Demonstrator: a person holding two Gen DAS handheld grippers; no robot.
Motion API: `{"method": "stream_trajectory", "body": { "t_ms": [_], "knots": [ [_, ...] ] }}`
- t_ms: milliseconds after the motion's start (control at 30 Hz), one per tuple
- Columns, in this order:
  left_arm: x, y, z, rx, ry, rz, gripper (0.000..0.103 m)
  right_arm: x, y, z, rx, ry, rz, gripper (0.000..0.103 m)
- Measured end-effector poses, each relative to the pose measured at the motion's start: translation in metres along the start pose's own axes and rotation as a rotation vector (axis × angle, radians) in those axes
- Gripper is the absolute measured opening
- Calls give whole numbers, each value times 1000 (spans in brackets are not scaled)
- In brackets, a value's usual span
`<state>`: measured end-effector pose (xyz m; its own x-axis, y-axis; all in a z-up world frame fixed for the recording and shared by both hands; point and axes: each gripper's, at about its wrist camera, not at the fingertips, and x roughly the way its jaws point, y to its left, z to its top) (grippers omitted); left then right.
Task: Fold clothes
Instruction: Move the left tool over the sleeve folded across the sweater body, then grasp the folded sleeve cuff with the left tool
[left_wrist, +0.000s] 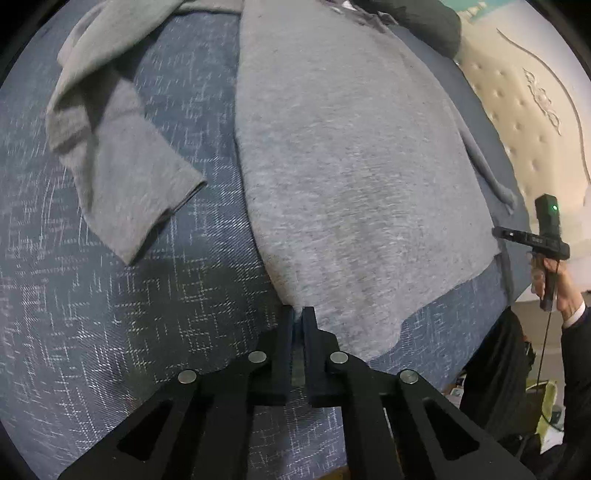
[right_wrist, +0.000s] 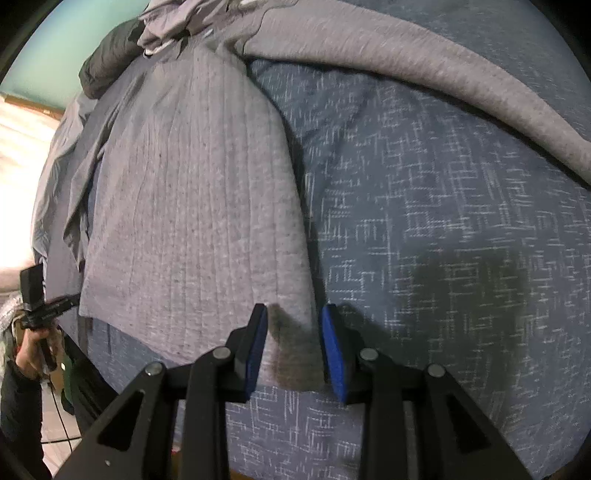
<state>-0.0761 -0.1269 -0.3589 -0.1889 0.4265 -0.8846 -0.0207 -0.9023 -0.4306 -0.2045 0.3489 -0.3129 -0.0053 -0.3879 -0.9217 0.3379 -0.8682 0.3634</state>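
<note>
left gripper (left_wrist: 297, 314) pinched shut on hem corner of grey shirt (left_wrist: 351, 166) | right gripper (right_wrist: 294, 321) spread, straddling opposite hem corner | shirt lies flat, long axis running away toward collar | blue bedspread (left_wrist: 110, 314) bare around sleeve (left_wrist: 122, 177)

Blue patterned bedcover (left_wrist: 110, 314); perhaps a mattress (left_wrist: 535, 122).

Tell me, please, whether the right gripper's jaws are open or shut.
Open: the right gripper has its blue pads apart, straddling the grey shirt's corner.
</note>
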Motion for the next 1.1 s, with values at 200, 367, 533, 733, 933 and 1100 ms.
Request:
{"method": "stream_trajectory", "body": {
  "t_ms": [200, 367, 533, 733, 933, 1100],
  "knots": [
    [-29, -10, 0, 57, -73, 24, 3, 0, 3, -7, -28, 11, -4, 16],
    [-55, -12, -3, 69, -121, 31, 3, -14, 22, -12, -95, 4, 2, 5],
    [-83, -2, -9, 78, -148, 43, 3, -33, 49, -19, -165, 13, 21, 4],
    [-74, -8, -6, 92, -126, 62, 3, -49, 44, -25, -197, 14, 15, 3],
    [-61, 6, -13, 80, -74, 70, 3, -22, 22, -36, -165, 70, 5, 3],
    [-53, 13, -18, 65, -46, 70, 3, -10, 17, -47, -154, 94, 6, 3]
  ]
}}
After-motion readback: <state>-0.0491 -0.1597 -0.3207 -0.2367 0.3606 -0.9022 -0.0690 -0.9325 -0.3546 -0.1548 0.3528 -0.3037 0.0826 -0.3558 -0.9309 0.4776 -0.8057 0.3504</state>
